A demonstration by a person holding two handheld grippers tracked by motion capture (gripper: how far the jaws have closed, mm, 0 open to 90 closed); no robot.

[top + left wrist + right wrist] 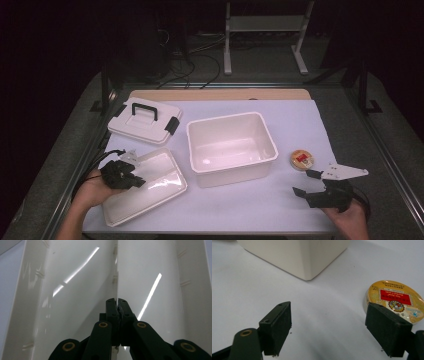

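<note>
My left tongs [134, 181] grip the flat white plastic tray [150, 187] beside the open white tub [232, 147]; my right tongs [306, 192], agape, should next reach the round gold tin [302, 159].

High view: above the near table [300, 115] edge, facing forward and down, far. Left gripper view: along its jaws, pressed close to the white tray [75, 290]. Right gripper view: low, near; shares the tin [398, 300] and white bin [297, 255] with the high view.
</note>
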